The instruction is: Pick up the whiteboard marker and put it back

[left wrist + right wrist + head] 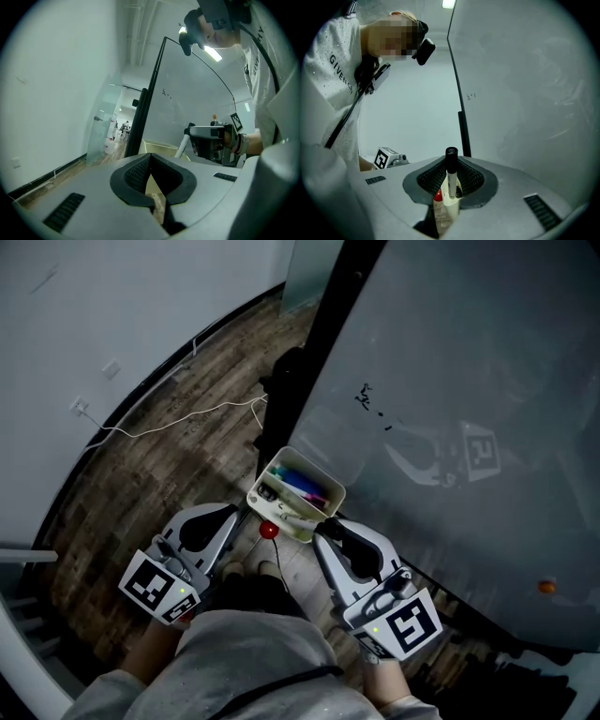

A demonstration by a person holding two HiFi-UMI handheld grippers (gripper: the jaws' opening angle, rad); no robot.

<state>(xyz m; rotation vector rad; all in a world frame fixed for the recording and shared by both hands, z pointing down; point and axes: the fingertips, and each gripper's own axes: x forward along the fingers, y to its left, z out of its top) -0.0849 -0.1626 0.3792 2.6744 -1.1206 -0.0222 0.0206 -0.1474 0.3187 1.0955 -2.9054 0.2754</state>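
Right claw [450, 165] grips the black-capped whiteboard marker [451, 180], left claw [150, 159] pinched closed and empty, shirt [328, 98] lettered "GIVENCH".

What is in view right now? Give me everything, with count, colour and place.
whiteboard: one, grey, dark frame, on the right, small black marks on it
tray: one, cream, at the whiteboard's lower edge
pens: several, blue and white, inside the tray
whiteboard marker: one, white with black cap, upright between the right fingers
red knob: one, just below the tray
orange dot: one, low on the whiteboard
cable: one, white, on the wooden floor
left gripper: grey, fingers together, empty
right gripper: grey, gripping the whiteboard marker
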